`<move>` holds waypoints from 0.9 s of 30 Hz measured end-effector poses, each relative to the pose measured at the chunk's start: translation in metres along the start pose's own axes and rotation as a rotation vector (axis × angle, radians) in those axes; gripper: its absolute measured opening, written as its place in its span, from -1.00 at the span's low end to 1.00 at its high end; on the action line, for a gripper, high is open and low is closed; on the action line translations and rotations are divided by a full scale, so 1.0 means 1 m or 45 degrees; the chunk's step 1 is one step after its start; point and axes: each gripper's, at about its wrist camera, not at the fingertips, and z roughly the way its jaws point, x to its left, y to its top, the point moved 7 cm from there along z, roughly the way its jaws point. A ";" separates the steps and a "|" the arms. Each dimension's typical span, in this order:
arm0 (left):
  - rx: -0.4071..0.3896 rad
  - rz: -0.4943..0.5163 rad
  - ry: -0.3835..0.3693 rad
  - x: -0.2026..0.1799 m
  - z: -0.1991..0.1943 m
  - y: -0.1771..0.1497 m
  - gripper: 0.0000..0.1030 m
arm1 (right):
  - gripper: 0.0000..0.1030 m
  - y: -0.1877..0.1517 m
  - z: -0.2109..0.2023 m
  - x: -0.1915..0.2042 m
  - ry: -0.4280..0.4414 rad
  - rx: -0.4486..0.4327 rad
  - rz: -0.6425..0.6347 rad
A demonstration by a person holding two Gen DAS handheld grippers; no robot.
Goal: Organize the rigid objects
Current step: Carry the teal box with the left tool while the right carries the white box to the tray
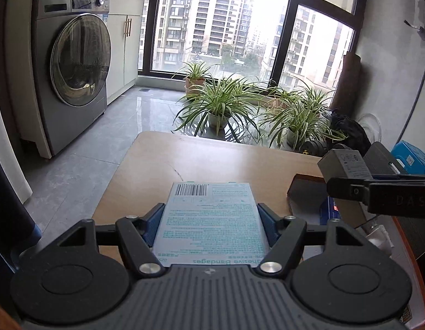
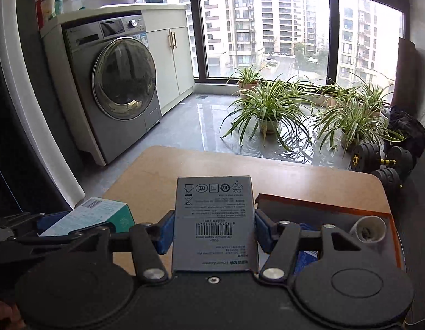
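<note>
Left tongs [image 1: 211, 221] clamp a pale bandage box [image 1: 211, 220] between blue pads, held above the wooden surface [image 1: 212, 156]. Right tongs [image 2: 214, 229] grip a grey power-adapter box [image 2: 214, 220] likewise, raised over the same surface beside an open tray [image 2: 322, 211] holding a white cup [image 2: 369, 228]. Beyond: potted plants [image 1: 217, 101], a washing machine [image 1: 75, 63], dumbbells [image 2: 382, 162], and the window [image 2: 261, 27].

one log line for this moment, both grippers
left gripper: shut on bandage box | right gripper: shut on grey adapter box | both above table
</note>
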 end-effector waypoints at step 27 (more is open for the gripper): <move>0.002 0.166 -0.269 -0.123 -0.045 -0.057 0.39 | 0.35 -0.103 -0.158 -0.107 -0.305 -0.150 0.290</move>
